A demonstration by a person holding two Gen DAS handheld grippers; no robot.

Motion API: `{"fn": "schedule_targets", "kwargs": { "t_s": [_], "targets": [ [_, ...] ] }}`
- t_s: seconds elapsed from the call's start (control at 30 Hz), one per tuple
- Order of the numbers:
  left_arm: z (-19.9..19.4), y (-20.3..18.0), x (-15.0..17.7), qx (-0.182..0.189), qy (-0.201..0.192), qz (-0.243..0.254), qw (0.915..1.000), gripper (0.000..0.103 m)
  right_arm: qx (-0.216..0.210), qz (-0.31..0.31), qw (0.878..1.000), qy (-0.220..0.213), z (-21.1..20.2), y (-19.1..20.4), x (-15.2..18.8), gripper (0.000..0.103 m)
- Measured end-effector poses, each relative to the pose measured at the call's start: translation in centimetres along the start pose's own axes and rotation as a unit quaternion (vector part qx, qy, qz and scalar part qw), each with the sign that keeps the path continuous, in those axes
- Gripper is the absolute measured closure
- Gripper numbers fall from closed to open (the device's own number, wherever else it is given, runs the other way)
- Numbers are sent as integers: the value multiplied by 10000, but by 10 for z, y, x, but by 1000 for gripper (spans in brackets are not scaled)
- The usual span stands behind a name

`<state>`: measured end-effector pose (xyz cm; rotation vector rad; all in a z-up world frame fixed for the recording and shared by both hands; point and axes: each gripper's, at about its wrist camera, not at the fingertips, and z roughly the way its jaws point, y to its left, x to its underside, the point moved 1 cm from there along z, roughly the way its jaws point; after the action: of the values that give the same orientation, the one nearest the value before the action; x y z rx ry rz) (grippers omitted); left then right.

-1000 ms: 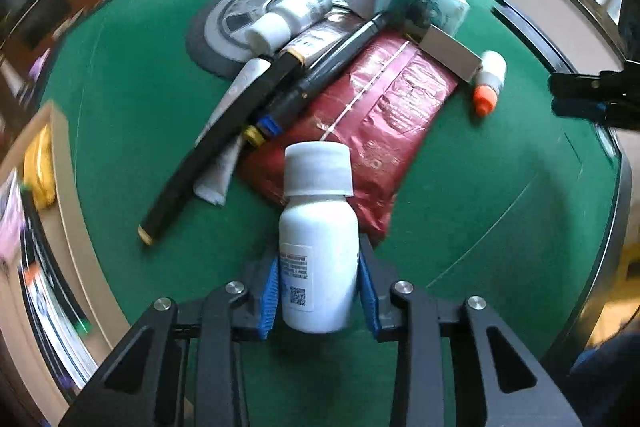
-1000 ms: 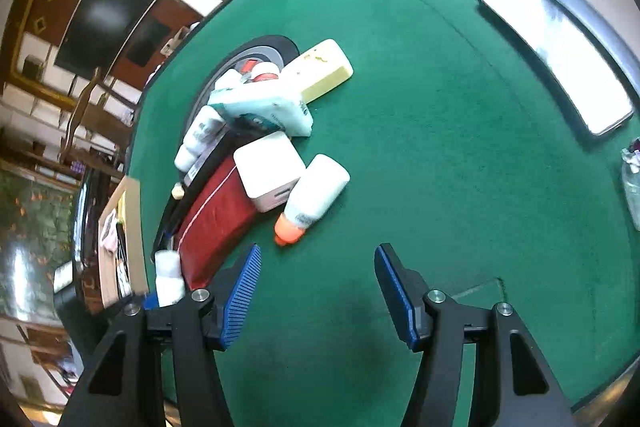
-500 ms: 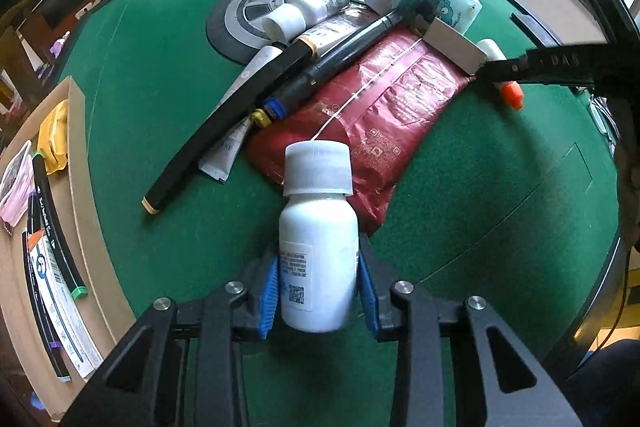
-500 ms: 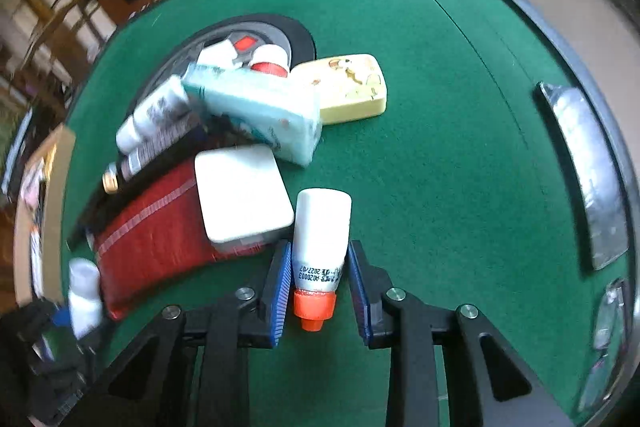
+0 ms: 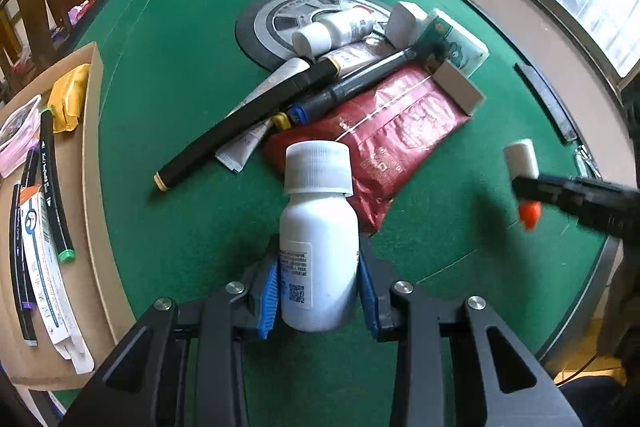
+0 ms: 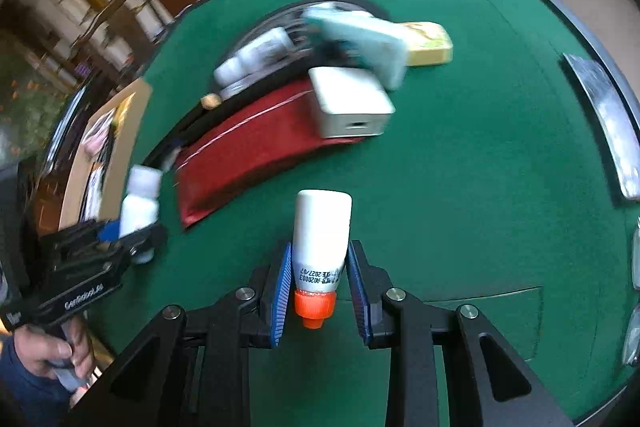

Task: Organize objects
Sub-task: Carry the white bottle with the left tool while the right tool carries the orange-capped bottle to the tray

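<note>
Left claw (image 5: 318,297) clamped on the white plastic pill bottle with a ribbed screw cap (image 5: 318,247), clear of the green felt surface (image 5: 168,67) near its front edge. Right claw (image 6: 320,287) clamped on the small white squeeze bottle with an orange nozzle (image 6: 320,239), nozzle toward the wrist. Best carried level toward the open cardboard tray (image 5: 90,131) at the left edge, probably the sorting spot. Worth lifting over the red foil pouch (image 5: 392,131) and long black marker (image 5: 248,123), lowering fully, then releasing one bottle at a time.
</note>
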<state>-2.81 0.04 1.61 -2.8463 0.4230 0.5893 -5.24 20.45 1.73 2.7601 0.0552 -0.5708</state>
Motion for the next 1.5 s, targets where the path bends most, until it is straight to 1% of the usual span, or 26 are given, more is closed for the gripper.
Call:
{"fn": "schedule_targets", "kwargs": {
  "t_s": [0.17,0.33,0.43,0.63,0.77,1.0,1.2,1.43,1.5],
  "targets": [
    [-10,-4,3,70,-72,99,9999,70,-114,-329,9994,2,4,32,4,73],
    [-19,1,7,164,-124,110,9997,70,-170,-389,9991,-3,4,50,1,73],
    [-28,7,10,187,-212,79,9996,70,-149,-444,9989,-70,2,63,-4,73],
    [-44,30,15,313,-376,-113,9987,70,-195,-484,9986,-26,4,91,-11,73],
    [-55,48,18,342,-492,-208,9980,70,-243,-539,9982,-79,4,112,-15,73],
    [-74,85,25,269,-617,-378,9970,70,-399,-662,9970,-57,14,152,-19,73],
    [-92,120,31,200,-760,-626,9949,70,-510,-925,9944,6,25,191,-31,73],
    [-107,169,37,12,-895,-985,9911,70,-701,-1435,9872,43,45,257,-56,73],
    [-112,186,39,-90,-940,-1121,9892,70,-760,-1542,9851,66,52,273,-61,73]
  ]
}}
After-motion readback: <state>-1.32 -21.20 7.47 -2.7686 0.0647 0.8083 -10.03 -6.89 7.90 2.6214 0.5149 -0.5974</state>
